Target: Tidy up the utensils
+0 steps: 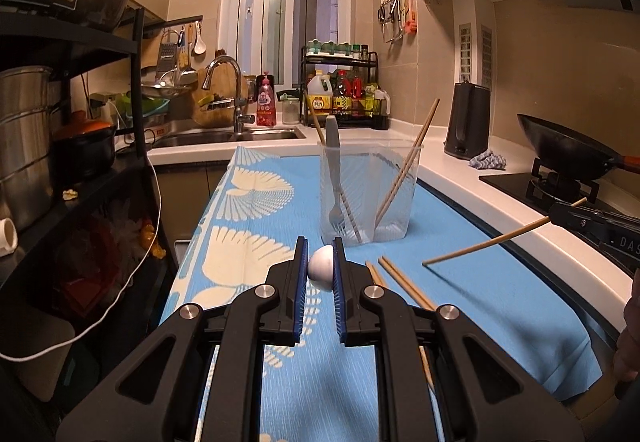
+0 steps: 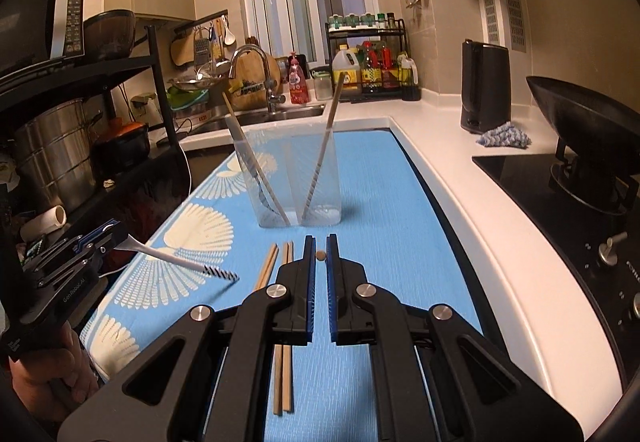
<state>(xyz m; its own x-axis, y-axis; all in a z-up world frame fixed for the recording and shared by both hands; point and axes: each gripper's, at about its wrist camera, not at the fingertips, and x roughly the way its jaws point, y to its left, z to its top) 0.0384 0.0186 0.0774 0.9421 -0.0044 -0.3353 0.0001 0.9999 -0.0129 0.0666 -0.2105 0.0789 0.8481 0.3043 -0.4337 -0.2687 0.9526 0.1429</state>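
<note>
My left gripper (image 1: pixel 320 242) is shut on a white spoon (image 1: pixel 321 266), whose rounded end shows between the blue pads. In the right wrist view the same left gripper (image 2: pixel 116 232) holds the spoon (image 2: pixel 180 262) above the blue cloth, striped handle pointing right. My right gripper (image 2: pixel 320 240) is shut on a wooden chopstick (image 2: pixel 321 254), seen end-on. From the left wrist view that chopstick (image 1: pixel 488 242) slants down-left out of the right gripper (image 1: pixel 554 211). Ahead stands a clear divided container (image 1: pixel 370 193) (image 2: pixel 296 177) holding a fork and chopsticks. Two more chopsticks (image 2: pixel 284 322) (image 1: pixel 404 286) lie on the cloth.
A blue patterned cloth (image 2: pixel 380 201) covers the counter. A sink with faucet (image 1: pixel 224 89) lies behind, a bottle rack (image 1: pixel 344 89) at the back. A black kettle (image 1: pixel 466 121), a wok (image 1: pixel 568 145) on the stove and a dark shelf rack (image 1: pixel 80 121) flank the work area. A hand (image 2: pixel 48 374) grips the left tool.
</note>
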